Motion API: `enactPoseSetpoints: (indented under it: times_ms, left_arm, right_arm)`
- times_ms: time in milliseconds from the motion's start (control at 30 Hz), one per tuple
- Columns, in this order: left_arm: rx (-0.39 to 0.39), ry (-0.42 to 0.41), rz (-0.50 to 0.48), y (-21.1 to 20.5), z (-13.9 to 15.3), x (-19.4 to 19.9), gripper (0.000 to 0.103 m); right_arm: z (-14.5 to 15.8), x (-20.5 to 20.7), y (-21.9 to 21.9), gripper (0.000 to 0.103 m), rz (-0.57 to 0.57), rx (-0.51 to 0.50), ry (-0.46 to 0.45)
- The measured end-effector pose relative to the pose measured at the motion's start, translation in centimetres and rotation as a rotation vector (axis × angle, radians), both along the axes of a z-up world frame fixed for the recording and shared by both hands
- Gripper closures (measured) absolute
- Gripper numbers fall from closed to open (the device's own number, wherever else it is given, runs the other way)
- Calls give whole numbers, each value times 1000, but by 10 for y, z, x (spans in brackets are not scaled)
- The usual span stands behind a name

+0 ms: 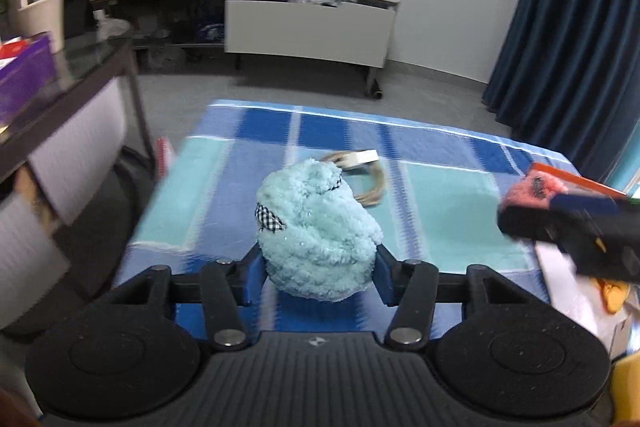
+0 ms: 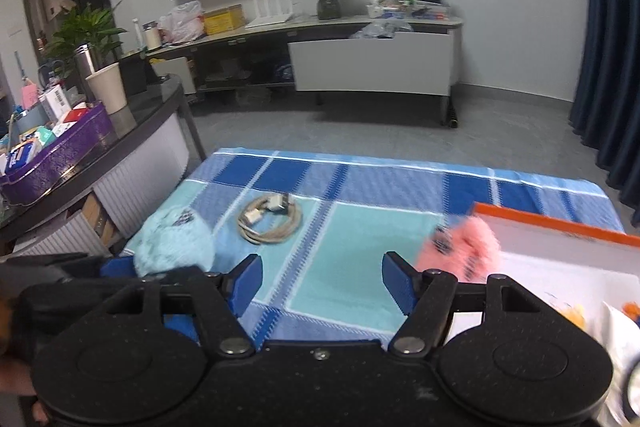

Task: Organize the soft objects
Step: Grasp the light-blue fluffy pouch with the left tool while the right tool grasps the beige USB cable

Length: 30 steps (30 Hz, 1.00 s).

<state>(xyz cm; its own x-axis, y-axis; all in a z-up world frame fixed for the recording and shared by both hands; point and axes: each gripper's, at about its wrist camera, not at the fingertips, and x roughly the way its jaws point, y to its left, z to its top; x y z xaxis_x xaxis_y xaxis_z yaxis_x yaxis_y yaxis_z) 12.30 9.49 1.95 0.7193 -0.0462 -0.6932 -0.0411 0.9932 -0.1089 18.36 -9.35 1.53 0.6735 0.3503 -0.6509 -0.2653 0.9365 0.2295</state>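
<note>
My left gripper (image 1: 316, 267) is shut on a fluffy light-blue plush toy (image 1: 316, 231) with a checkered patch, held above the blue checkered cloth (image 1: 440, 211). The same toy shows at the left in the right wrist view (image 2: 172, 243). My right gripper (image 2: 322, 277) is open and empty above the cloth. A fluffy pink plush toy (image 2: 464, 247) lies just right of its right finger, against the orange-rimmed white box (image 2: 560, 259). In the left wrist view the pink toy (image 1: 528, 189) shows behind the right gripper's body.
A coiled beige cable with a connector (image 2: 270, 217) lies on the cloth's middle. A dark desk with a purple tin (image 2: 60, 155) stands to the left. A low cabinet with plants (image 2: 372, 67) is along the far wall. Blue curtains (image 2: 608, 47) hang at the right.
</note>
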Motion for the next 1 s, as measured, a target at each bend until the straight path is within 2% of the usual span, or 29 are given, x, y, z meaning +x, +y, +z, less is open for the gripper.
enactPoseSetpoints:
  times_ms: [233, 433, 567, 667, 733, 800, 833, 1000]
  left_arm:
    - [6, 7, 39, 30, 2, -11, 49]
    - [-27, -16, 47, 36, 4, -8, 49]
    - [-27, -26, 59, 39, 3, -4, 49]
    - [-39, -11, 73, 43, -1, 0, 49]
    - [-36, -8, 77, 43, -1, 1, 49]
    - [-42, -10, 75, 43, -1, 1, 49]
    - [-43, -11, 76, 43, -1, 1, 49]
    - [-40, -21, 78, 42, 0, 0, 49]
  right_arm:
    - [-20, 49, 58, 20, 92, -39, 4]
    - [-39, 85, 90, 19, 91, -60, 36]
    - [-49, 96, 102, 13, 94, -67, 43]
    - [-59, 104, 116, 10, 89, -147, 51]
    - [-64, 107, 118, 10, 89, -167, 54]
    - [-67, 109, 113, 11, 79, -141, 66]
    - [-66, 109, 110, 19, 71, -127, 64]
    - [-54, 94, 99, 19, 54, -133, 22]
